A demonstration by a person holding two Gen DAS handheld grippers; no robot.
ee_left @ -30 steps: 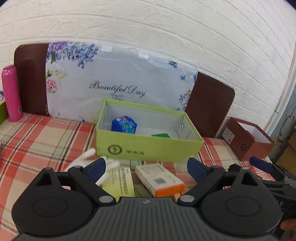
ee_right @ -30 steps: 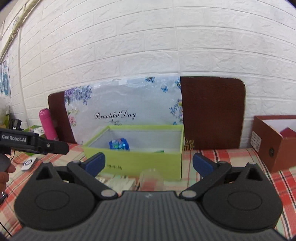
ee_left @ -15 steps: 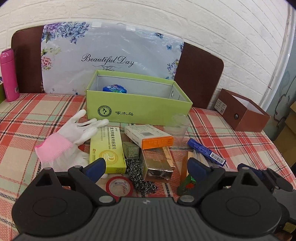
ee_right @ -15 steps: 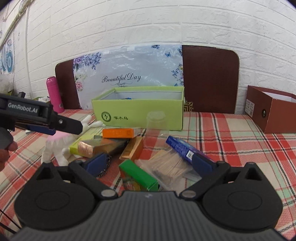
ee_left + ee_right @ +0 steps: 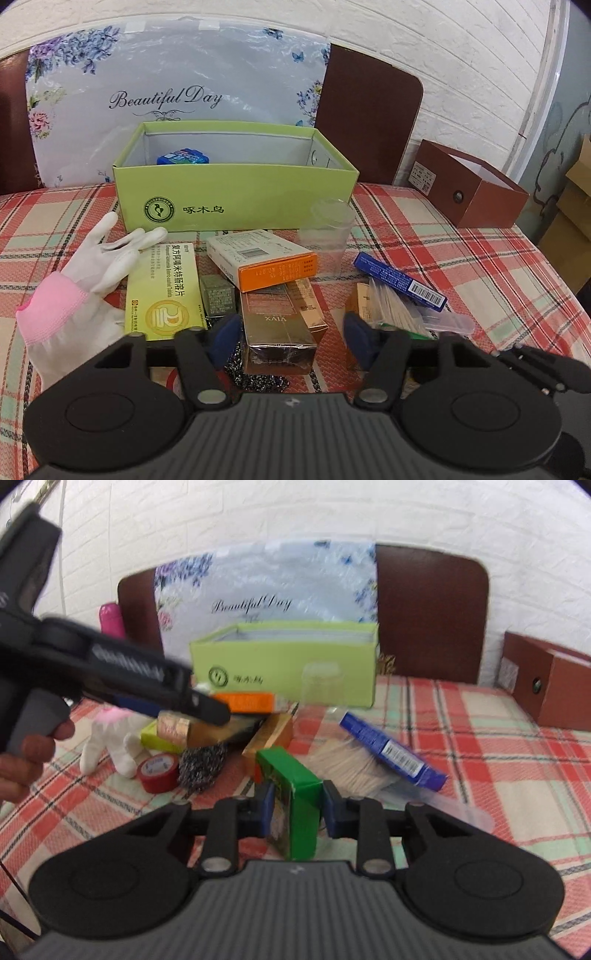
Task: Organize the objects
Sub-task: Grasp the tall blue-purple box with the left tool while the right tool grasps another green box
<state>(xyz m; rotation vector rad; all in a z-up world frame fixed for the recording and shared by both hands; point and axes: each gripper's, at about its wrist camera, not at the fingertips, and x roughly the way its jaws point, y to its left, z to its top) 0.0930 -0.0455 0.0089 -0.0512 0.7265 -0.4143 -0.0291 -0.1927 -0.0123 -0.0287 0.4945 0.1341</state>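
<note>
Glove: a white glove with a pink cuff (image 5: 79, 284) lies far left on the plaid-covered desk (image 5: 480, 266), fingers toward the light-green shoe box (image 5: 236, 199).
Yellow-green medicine box (image 5: 162, 291): flat, just right of the glove.
Left claw (image 5: 291, 338): its jaws have just been closing, and now they stand half spread either side of the gold box (image 5: 277, 332); the pads are near its sides, but I cannot tell that they press.
Pile: an orange-ended carton (image 5: 266, 256) rests on the gold box's far end; a clear plastic cup (image 5: 327, 232) stands beside it.
Right claw (image 5: 299, 808): jaws just closed, and now pinching the green box (image 5: 295, 794) by its near end.
Blue carton (image 5: 388, 753): tilted on a bag of wooden sticks (image 5: 347, 766), right of the green box.
Shoe box: open, at the back, a blue packet (image 5: 183, 157) inside.
</note>
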